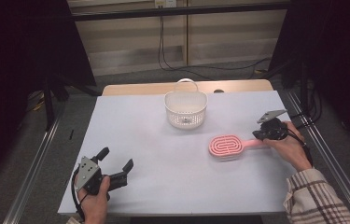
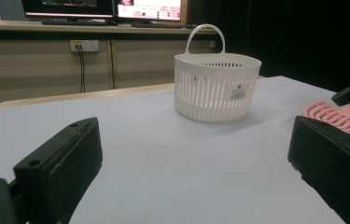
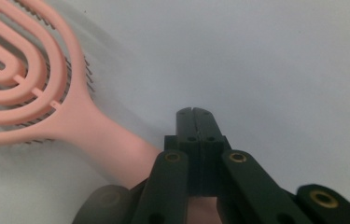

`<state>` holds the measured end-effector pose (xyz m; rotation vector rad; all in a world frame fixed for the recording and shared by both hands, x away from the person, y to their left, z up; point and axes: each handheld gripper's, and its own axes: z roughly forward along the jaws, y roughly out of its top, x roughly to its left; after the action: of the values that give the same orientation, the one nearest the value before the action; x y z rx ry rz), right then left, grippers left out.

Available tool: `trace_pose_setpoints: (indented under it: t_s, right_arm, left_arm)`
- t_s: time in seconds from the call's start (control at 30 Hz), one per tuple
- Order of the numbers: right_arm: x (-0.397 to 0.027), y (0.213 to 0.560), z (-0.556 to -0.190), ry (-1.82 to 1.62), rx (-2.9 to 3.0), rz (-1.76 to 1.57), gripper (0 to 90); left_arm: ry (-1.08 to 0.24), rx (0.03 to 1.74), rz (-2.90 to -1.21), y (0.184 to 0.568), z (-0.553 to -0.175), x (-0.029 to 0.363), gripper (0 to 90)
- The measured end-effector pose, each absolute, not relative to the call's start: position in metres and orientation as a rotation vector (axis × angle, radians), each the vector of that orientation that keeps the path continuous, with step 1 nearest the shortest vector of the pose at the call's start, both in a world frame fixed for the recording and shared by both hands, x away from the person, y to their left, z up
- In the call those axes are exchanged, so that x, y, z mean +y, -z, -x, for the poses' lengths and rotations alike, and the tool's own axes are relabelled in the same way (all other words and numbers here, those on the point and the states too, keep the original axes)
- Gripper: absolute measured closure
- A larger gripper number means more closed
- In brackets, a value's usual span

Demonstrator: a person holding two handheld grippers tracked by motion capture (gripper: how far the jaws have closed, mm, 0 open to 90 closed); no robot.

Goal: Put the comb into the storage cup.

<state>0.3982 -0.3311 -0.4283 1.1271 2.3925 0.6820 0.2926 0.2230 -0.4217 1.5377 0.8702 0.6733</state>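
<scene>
Left gripper [image 1: 116, 158] sits nearest, at the table's [image 1: 163, 186] near-left corner, well apart from the basket [image 1: 185, 109]; jaws spread wide, nothing between them (left gripper view looks straight through the gap to the basket).

Right gripper [image 1: 258, 135] is right of the basket and nearer than it. Right gripper view: jaws pressed together [image 3: 193, 116], tips meeting with nothing pinched between them. The pink hairbrush [image 1: 231, 146] lies flat just beside this gripper; its handle [image 3: 116, 151] runs alongside and under the jaws, its head on the side toward the basket.

White slotted basket stands upright farthest back, handle raised.
</scene>
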Motion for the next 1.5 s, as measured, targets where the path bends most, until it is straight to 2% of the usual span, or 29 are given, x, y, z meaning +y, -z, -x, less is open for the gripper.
trace_pose_setpoints:
  t_s: [1.5]
  right_arm:
    - [-0.334, 0.435, -0.379, -0.712, 2.42, -1.087, 90.0]
  left_arm:
    - [-0.675, 0.872, -1.54, 0.422, -0.293, 0.223, 3.0]
